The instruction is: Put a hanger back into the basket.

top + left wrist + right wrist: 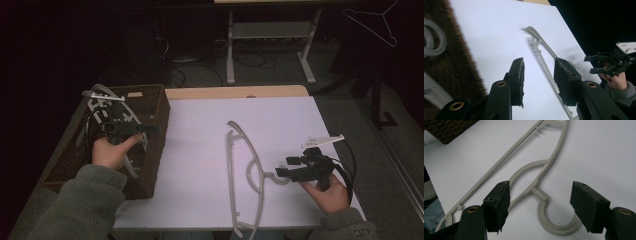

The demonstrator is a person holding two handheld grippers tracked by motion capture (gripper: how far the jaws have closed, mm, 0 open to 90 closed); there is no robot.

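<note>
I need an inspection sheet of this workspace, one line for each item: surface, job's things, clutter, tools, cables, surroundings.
Surface: white rectangular tabletop with a wooden far edge, mostly bare.
Job's things: grey plastic clothes hanger lying flat right of centre, hook toward the right tool; dark brown woven basket at the table's left edge, holding more pale hangers.
Clutter: nothing seen.
Tools: left tool open, held over the basket, holding nothing; right tool open, jaws either side of the hanger's hook, not closed on it.
Cables: black cable looping from the right tool; more cables on the floor behind the table.
Surroundings: dim room, white table frame behind, wire hanger hanging at upper right.
</note>
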